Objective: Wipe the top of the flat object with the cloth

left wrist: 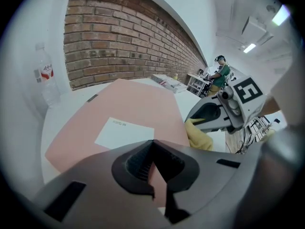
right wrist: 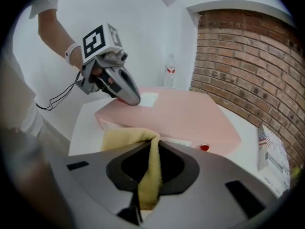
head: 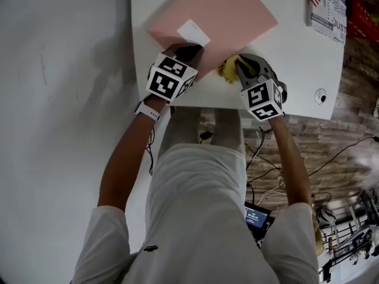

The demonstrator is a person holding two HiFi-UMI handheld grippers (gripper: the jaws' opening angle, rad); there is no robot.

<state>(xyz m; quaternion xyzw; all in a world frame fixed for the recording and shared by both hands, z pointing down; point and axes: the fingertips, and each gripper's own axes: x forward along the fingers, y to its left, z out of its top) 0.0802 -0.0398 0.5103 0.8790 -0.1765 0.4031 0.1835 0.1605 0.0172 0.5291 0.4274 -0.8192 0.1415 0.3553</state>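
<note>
Tabletop (head: 296, 58), white, is seen from above, and a brick wall (left wrist: 128, 37) is seen beyond it in the left gripper view. Much of the tabletop is covered by a pink flat object (head: 225, 10), laid at an angle with one corner turned toward the person. In the right gripper view it is shown with a shallow side, like a flat box.

The left gripper (head: 188, 53) is set down tip first on the top of the pink flat object, near that corner. Its fingers are drawn together, and only a thin strip of pink is seen between them. The right gripper (head: 240, 64) is held just beside the object's near edge, with its fingers clamped on a yellow cloth (head: 227, 70). The cloth is bunched ahead of the fingers and lies on the tabletop against the object's side, not on its top. A fold of it is seen running back between the fingers in the right gripper view.

A booklet (head: 324, 5) with a flag print is laid at the tabletop's right edge, well apart from the grippers. A clear bottle (left wrist: 45, 78) with a red label is stood upright beyond the pink flat object. A white label (head: 193, 32) is stuck to the object's top, just beside the left gripper's tip. A small red spot (right wrist: 204, 148) is seen on the tabletop near the object's side.
</note>
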